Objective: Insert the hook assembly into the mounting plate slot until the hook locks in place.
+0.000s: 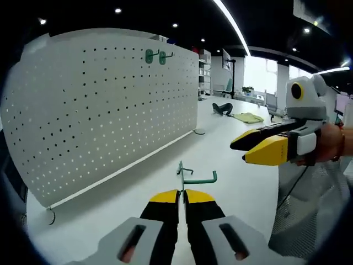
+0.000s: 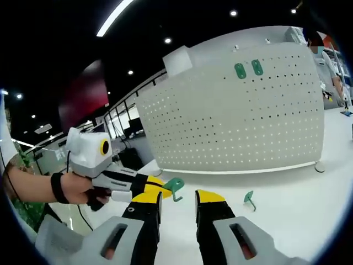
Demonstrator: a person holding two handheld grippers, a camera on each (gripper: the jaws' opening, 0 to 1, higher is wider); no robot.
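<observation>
The left tool (image 1: 181, 194) has its jaws pressed together on a green hook (image 1: 190, 175), held just above the white desk (image 1: 231, 160) in the left gripper view. The hook's wire arm runs to the right from the jaw tips. To the left stands the white pegboard (image 1: 99, 110), upright on the desk, with two green hooks (image 1: 155, 56) hanging near its top edge. The right tool (image 2: 177, 200) has its jaws apart with nothing between them. Just beyond its tips, in the right gripper view, a small green hook (image 2: 250, 199) lies on the desk to the right. A person's hand (image 2: 77, 187) holds the left tool at the left, its hook in front of the pegboard's base
</observation>
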